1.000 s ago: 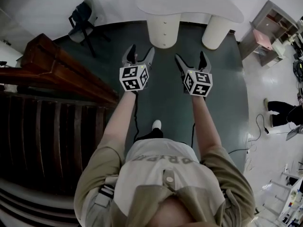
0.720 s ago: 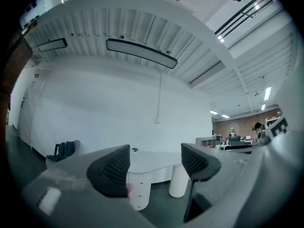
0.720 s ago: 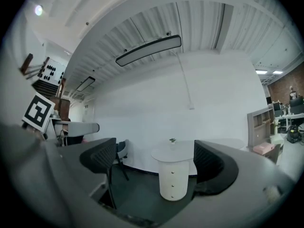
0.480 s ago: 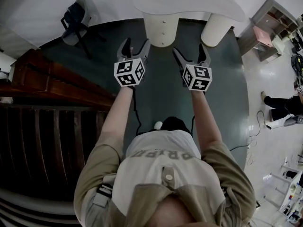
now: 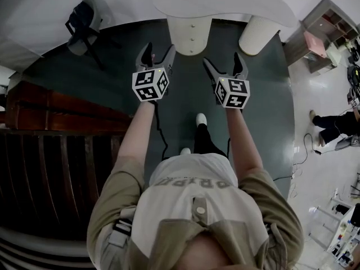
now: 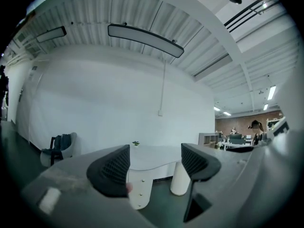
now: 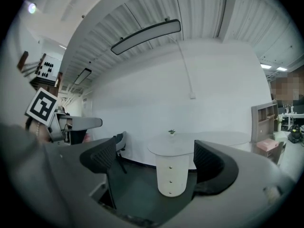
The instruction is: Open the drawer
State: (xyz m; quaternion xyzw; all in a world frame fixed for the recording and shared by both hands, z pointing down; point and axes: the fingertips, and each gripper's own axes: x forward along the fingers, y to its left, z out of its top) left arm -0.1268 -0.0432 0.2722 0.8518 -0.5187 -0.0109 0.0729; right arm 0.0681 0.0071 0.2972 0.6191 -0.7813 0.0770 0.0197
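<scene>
I am holding the left tongs (image 5: 158, 52) and the right tongs (image 5: 223, 65) out ahead of me, side by side above the dark green floor (image 5: 264, 111). Both are gaping released, with nothing sitting between their jaws. The drawer pedestal (image 5: 190, 34), white and round with three knobs in a column, is standing under the white tabletop (image 5: 225, 4) straight ahead, apart from both tongs. The right tongs are framing it squarely, while it is peeking out beside the left tongs' left jaw.
</scene>
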